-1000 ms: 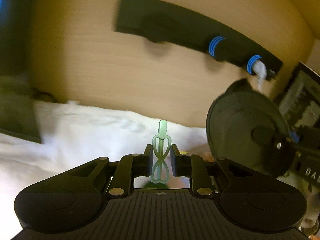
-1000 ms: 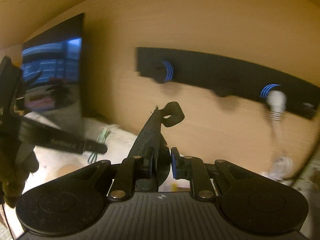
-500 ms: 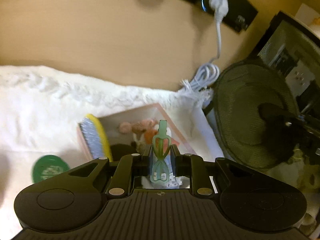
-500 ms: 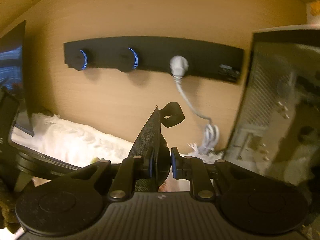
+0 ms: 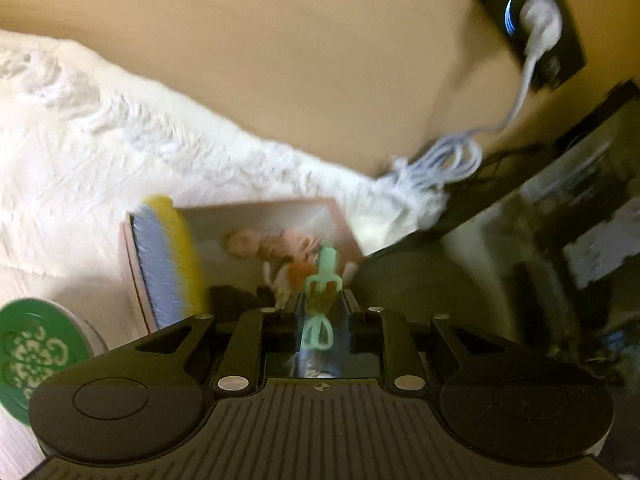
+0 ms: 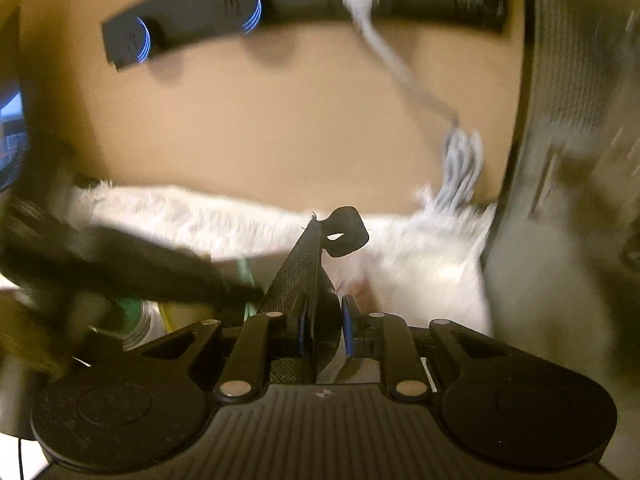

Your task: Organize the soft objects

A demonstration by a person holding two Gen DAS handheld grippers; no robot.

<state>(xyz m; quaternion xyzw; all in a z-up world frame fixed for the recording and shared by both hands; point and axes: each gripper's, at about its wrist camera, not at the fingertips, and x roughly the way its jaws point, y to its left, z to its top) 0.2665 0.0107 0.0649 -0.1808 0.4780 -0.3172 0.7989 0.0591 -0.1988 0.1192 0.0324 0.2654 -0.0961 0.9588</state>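
My left gripper [image 5: 322,304] is shut on a small mint-green rubbery object [image 5: 322,280], which it holds above a pink open box [image 5: 248,216]. The box holds small pink and orange soft things [image 5: 280,244] and a yellow-and-blue sponge [image 5: 168,256] stands against its left wall. My right gripper [image 6: 322,320] is shut on a black mesh pouch with a loop tab [image 6: 304,264], held above the white fluffy cloth [image 6: 420,264]. The other gripper's dark body [image 6: 120,264] crosses the left of the right wrist view, blurred.
A white fluffy cloth [image 5: 100,128] covers the surface against a wooden back panel. A black socket strip with a white plug and coiled cable [image 5: 452,156] is at the right. A green-lidded tin [image 5: 36,352] sits at left. A dark appliance [image 6: 572,80] stands at right.
Both grippers tilted downward and shifted right. The pink box has come closer in the left view, and the plug and cable entered the right view. Both still hold their objects.
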